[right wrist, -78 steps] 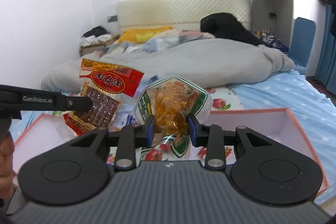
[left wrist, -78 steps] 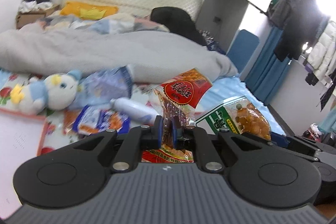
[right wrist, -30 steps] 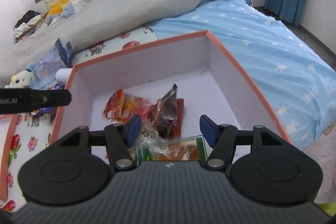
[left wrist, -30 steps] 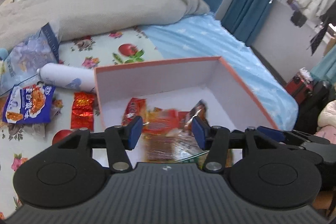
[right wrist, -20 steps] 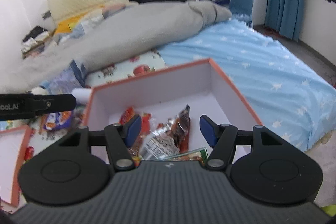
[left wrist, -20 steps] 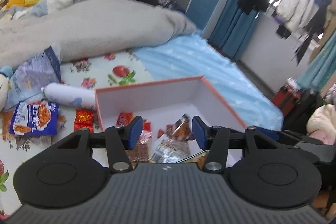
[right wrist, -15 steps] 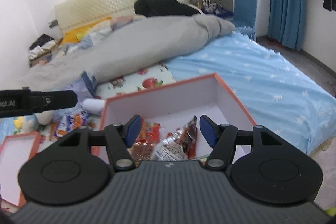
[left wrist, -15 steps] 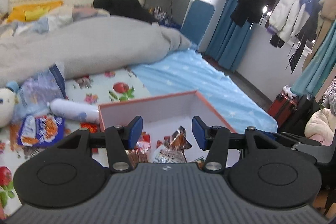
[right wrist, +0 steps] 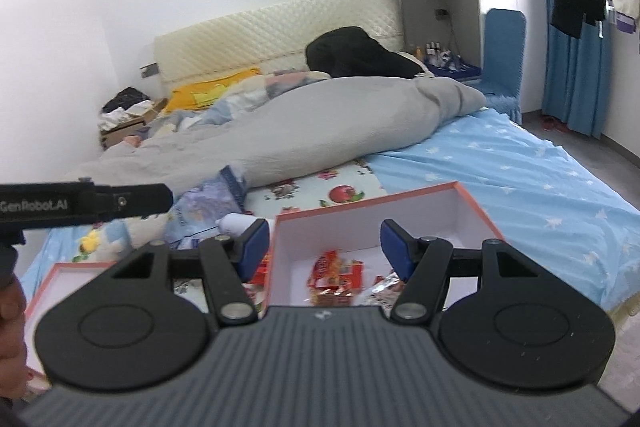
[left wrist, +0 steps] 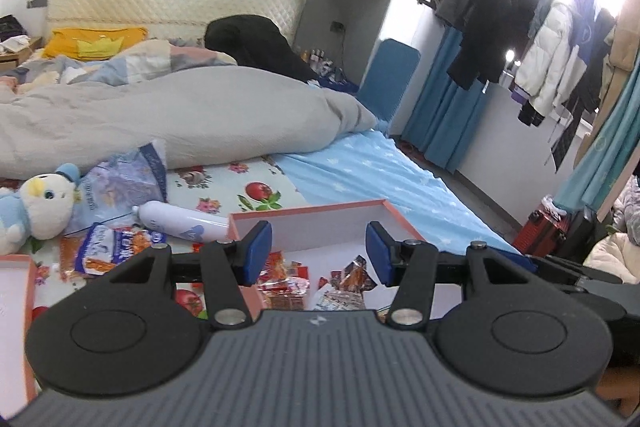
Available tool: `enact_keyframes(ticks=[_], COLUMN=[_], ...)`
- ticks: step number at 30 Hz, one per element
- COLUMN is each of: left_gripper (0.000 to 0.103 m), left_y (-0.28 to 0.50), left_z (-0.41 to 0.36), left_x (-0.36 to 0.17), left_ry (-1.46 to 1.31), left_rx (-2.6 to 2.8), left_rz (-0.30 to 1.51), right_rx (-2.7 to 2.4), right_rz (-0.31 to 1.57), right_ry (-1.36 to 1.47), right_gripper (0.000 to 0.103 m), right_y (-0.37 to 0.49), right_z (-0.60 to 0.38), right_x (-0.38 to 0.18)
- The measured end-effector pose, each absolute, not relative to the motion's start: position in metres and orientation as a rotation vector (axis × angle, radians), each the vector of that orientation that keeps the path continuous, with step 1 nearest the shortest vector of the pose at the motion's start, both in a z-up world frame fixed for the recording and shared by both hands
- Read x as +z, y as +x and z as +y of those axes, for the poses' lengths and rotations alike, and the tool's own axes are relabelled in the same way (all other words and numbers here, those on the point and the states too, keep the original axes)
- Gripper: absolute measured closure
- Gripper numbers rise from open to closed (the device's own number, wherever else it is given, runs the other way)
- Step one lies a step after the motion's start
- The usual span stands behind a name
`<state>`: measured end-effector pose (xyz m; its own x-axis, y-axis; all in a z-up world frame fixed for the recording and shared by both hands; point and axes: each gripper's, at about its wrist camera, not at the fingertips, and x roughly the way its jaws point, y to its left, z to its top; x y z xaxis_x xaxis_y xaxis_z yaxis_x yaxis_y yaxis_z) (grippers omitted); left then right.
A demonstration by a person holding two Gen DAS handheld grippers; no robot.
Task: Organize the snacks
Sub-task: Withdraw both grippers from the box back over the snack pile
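Now that both packets have been let go into the box, the left wrist view shows the left gripper (left wrist: 316,253) lifted back, jaws spread and empty — red snack packets (left wrist: 286,285) lie inside the orange-rimmed box (left wrist: 308,207) on the bed. A blue snack bag (left wrist: 116,247) still waits outside beside a white bottle (left wrist: 182,222) and plush toy (left wrist: 34,205), so more sorting remains.

From the right wrist, the right gripper (right wrist: 324,247) is likewise raised, jaws apart, nothing between them — a grey duvet (right wrist: 300,131) and blue curtains (right wrist: 572,79) lie beyond.
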<state>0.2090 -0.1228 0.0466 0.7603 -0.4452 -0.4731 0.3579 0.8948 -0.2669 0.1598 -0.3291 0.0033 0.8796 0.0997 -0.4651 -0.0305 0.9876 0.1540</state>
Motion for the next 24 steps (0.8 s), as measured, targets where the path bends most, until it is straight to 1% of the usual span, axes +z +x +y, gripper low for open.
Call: enact_keyframes(ticks=[13,24], left_gripper=[0.045,0.045], left_y=[0.147,0.121], left_z=[-0.045,-0.001], left_x=[0.023,-0.029], left_ry=[-0.197,-0.227], left_rx=[-0.326,-0.244], left_rz=[0.584,0.642], right_rx=[0.16,0.209], right_rz=[0.535,0.556], right_ry=[0.127,0.083], right_gripper=[0.039,0.039], right_y=[0.135,0.119], right_z=[-0.268,-0.23], right_x=[-0.024,-0.05])
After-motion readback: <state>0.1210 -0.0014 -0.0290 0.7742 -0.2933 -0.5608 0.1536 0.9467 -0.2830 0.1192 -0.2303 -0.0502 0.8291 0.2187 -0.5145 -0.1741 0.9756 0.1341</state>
